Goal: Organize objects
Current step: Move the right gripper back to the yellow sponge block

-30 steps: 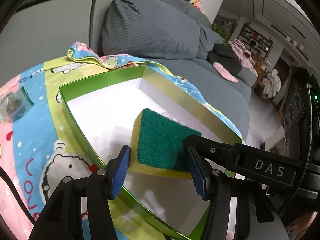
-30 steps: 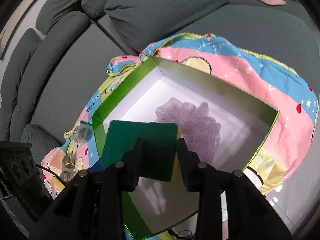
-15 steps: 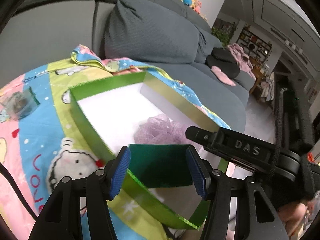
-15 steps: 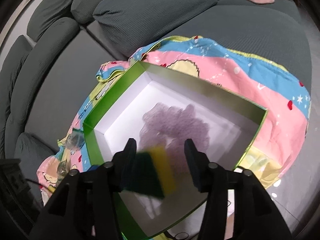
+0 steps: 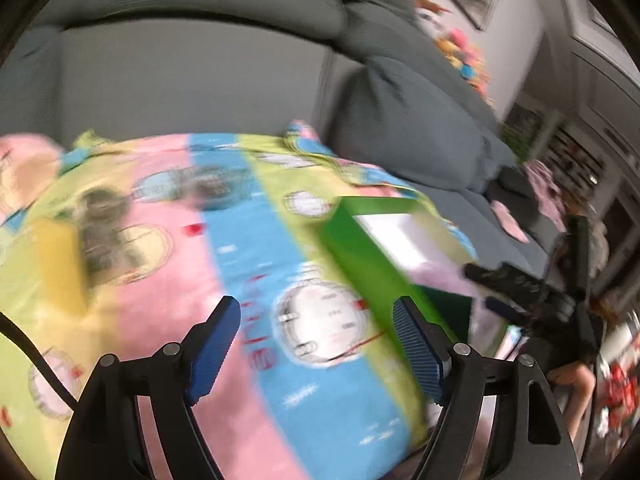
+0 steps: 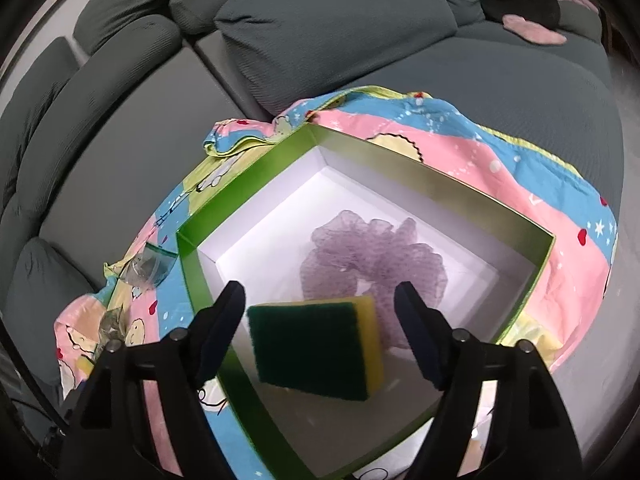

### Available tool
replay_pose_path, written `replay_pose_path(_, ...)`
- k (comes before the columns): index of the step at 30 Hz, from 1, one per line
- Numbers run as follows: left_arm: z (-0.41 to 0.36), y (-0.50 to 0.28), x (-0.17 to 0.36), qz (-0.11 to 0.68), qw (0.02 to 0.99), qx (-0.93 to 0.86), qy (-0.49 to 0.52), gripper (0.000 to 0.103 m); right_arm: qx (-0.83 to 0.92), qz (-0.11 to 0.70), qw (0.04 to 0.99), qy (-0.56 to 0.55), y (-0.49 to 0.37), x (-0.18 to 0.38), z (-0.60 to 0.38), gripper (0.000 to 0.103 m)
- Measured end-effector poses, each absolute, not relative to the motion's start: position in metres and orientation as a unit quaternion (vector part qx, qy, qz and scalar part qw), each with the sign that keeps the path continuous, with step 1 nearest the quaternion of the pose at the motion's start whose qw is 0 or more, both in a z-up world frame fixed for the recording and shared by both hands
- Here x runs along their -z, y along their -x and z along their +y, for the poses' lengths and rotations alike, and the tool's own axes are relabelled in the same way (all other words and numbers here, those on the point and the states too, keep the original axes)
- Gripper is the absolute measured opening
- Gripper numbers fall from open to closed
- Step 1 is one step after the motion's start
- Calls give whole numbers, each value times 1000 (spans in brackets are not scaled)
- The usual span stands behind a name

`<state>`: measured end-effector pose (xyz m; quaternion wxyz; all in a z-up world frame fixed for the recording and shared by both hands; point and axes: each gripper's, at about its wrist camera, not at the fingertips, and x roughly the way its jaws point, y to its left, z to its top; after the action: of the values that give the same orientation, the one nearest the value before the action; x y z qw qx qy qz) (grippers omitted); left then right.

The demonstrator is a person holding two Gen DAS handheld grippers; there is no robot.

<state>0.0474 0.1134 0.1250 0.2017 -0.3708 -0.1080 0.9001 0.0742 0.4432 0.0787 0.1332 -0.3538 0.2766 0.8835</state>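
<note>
A green-topped yellow sponge (image 6: 312,352) lies in the near corner of the green box (image 6: 248,176), next to a purple mesh pouf (image 6: 372,256). My right gripper (image 6: 320,292) hovers over it with its jaws opening. The sponge sits between the fingers, and neither pad touches it. In the blurred left wrist view my left gripper (image 5: 316,308) hangs over the cartoon blanket (image 5: 240,240), its jaws opening with nothing between them. The green box (image 5: 360,256) lies to its right.
The blanket (image 6: 480,152) covers a grey sofa seat, with back cushions (image 6: 340,20) behind. Clear plastic packets (image 6: 148,266) lie on the blanket left of the box. A blurred yellow block (image 5: 60,264) and dark smeared items (image 5: 104,220) sit at the left.
My right gripper has opened and the sponge has dropped into the box. My left gripper has swung left, away from the box and over the blanket, and its jaws have widened.
</note>
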Motion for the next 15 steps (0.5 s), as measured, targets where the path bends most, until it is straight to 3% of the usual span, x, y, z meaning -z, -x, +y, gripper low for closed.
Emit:
replay_pose_path(10,-21,-87,-90,-184,25,-911,369,79,-908,224,112,337,-66,-97,395,86)
replay_pose_path(15,-58,-97,-77,-195,-20,-909,368,79,-928,156,89,326,-67,-113,345,92)
